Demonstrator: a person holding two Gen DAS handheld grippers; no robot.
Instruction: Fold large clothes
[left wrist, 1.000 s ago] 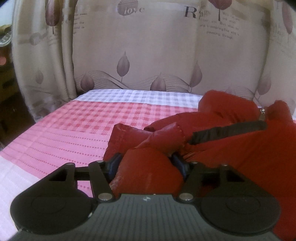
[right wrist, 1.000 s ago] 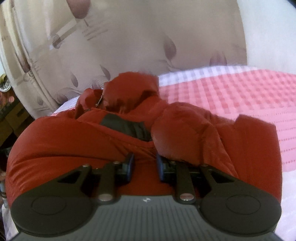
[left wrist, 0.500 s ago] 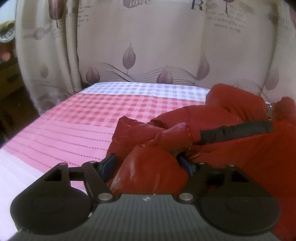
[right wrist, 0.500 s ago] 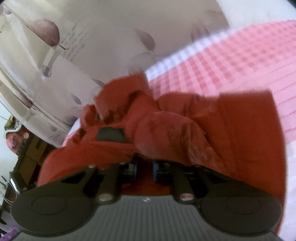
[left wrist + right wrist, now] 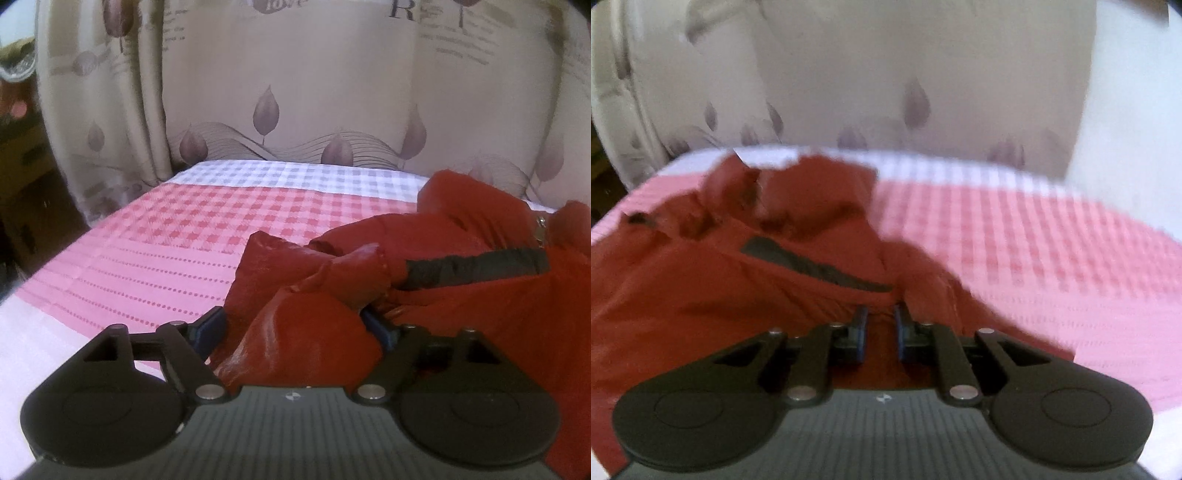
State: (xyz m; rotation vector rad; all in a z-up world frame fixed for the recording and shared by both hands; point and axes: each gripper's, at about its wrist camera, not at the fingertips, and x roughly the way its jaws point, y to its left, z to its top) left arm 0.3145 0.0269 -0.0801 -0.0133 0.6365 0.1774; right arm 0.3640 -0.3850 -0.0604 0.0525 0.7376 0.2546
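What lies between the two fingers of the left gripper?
A bunched fold of the red jacket, seen in the left wrist view; the left gripper is opening, its pads clear of the fabric.

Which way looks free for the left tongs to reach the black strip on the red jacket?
Probably none directly: a bunched red sleeve fills the opening left tongs, blocking the black strip of the jacket beyond.

Red jacket [image 5: 701, 295] blurred, edge-cropped

Two close wrist views, bedward
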